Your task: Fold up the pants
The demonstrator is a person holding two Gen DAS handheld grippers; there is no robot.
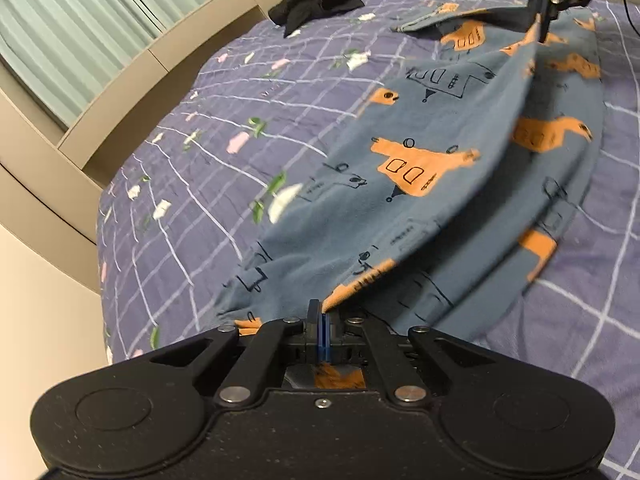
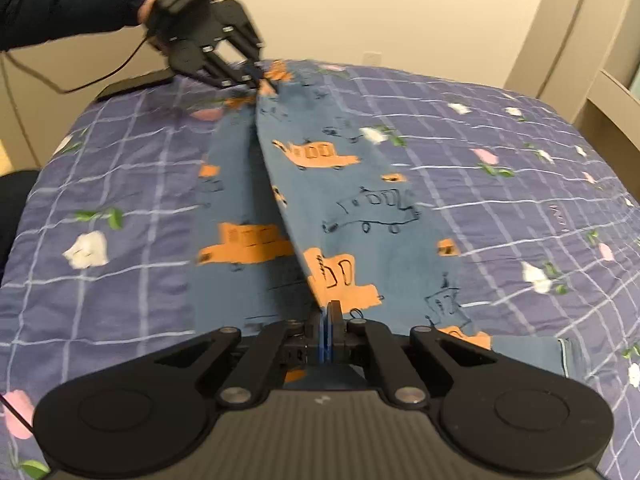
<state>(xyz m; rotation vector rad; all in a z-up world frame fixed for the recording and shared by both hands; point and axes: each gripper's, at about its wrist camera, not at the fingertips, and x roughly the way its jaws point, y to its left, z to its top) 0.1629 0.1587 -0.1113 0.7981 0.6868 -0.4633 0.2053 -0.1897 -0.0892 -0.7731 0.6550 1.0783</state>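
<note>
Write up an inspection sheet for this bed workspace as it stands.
Surface: bed cover, purple grid with flowers.
Job's things: blue pants with orange prints, one long edge raised off the cover between both grippers.
Clutter: dark clothes at the far edge.
Grippers: left hand-held gripper shut on the pants; right hand-held gripper shut on the pants at the other end.
Cables: black cable trailing from the left gripper.
Surroundings: blinds, cream wall.

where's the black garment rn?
Left wrist view, top centre: black garment lies bunched on the bedspread near its far edge, beyond the pants.
</note>
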